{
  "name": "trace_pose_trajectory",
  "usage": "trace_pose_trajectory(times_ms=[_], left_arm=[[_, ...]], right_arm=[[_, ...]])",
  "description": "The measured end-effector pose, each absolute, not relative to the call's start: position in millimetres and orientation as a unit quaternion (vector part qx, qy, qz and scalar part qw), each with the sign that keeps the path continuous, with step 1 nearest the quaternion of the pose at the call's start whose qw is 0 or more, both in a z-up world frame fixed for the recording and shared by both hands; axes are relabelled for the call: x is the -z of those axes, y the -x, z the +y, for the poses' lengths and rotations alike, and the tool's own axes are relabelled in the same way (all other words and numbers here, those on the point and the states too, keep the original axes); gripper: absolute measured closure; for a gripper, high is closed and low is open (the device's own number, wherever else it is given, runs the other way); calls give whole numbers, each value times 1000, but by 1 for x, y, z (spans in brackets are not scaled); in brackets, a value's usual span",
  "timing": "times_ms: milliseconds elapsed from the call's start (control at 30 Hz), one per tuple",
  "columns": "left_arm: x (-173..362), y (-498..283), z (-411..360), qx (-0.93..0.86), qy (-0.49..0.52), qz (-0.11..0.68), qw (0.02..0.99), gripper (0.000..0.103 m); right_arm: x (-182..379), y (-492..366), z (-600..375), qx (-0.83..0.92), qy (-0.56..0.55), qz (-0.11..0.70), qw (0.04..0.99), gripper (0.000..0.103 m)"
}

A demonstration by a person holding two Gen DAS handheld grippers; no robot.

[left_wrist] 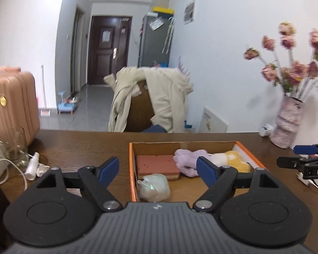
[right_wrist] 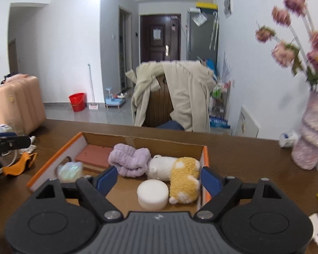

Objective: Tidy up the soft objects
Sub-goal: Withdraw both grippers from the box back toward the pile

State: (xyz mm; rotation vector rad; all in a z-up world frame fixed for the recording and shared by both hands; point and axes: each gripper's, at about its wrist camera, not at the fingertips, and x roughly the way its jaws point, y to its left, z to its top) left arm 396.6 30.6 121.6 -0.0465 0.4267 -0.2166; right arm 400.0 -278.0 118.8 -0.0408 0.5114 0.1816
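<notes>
An orange-edged cardboard box sits on the brown table. It holds a pink sponge block, a purple plush cloth, a white and yellow plush dog, a translucent wrapped bundle and a white round foam puck. My left gripper is open and empty above the box's near left end. My right gripper is open and empty over the puck and dog; it also shows at the right of the left wrist view.
A pink vase of flowers stands at the right by the wall. A spray bottle, glass and cables lie at the left. An orange cloth lies left of the box. A chair with a beige coat stands beyond the table.
</notes>
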Motion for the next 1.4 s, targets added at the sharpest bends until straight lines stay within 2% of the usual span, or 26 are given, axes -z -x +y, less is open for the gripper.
trace_pose_trajectory(times_ms=[233, 333, 467, 767, 933, 1267, 1400], left_arm=[[-134, -303, 32, 115, 9, 158, 981, 13], [-126, -262, 31, 122, -1, 142, 982, 11], [-110, -209, 30, 128, -2, 132, 983, 8], [-62, -130, 41, 124, 27, 157, 980, 6], [-49, -124, 44, 122, 27, 176, 977, 6], [-34, -148, 40, 122, 43, 205, 970, 7], [-27, -166, 37, 124, 48, 221, 966, 15]], right_arm=[[-131, -310, -282, -89, 32, 205, 974, 16], [-126, -268, -281, -97, 26, 182, 978, 9], [-112, -215, -277, -114, 6, 170, 979, 8], [-62, -111, -259, -104, 10, 162, 981, 7], [-42, -89, -253, -100, 11, 184, 978, 7], [-29, -104, -246, -92, -1, 201, 975, 7], [-25, -119, -248, -87, -11, 214, 973, 8]])
